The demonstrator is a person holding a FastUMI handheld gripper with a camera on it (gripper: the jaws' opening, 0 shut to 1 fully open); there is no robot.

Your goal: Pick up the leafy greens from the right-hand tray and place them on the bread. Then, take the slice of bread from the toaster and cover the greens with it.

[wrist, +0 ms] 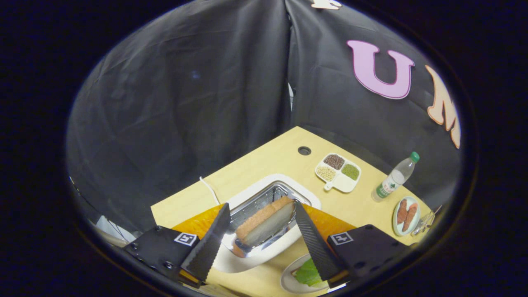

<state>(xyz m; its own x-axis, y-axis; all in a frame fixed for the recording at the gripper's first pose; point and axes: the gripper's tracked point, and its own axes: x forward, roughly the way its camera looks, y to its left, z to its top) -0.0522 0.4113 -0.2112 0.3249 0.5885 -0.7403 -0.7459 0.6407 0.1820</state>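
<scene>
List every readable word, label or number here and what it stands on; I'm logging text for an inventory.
Label on the water bottle: printed, but too small to read.
Square markers on the tool: coded patterns, with no legible words or numbers.
Toaster: no text that I can make out.
The tool's fingers stand open, either side of the bread slice in the toaster.
</scene>
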